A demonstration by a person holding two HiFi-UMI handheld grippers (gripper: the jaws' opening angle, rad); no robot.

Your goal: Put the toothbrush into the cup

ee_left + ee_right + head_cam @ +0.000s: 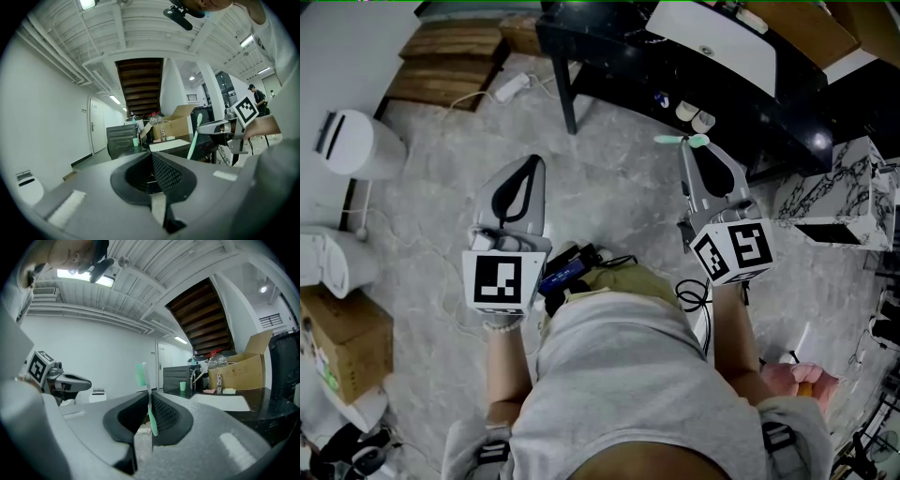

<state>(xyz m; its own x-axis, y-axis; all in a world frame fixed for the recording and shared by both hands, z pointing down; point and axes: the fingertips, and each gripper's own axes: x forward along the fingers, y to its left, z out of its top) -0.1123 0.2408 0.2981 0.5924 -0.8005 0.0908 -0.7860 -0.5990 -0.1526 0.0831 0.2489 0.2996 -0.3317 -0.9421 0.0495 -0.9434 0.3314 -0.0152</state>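
Grip check: right gripper (691, 145) has its jaws clamped nearly together on the slim mint-green plastic toothbrush (148, 401), upright with bristles up, probably so the handle drops first into the small green cup (183, 386) well ahead; left gripper (152, 154) closed, empty.

The left gripper (152, 155) has its jaws together with nothing between them. To its right, the right gripper (202, 127) holds a green toothbrush (193, 138) upright. Ahead of the tips, slightly left, a green cup (135, 141) stands on a dark table (176, 146), with a box (176, 124) further right.
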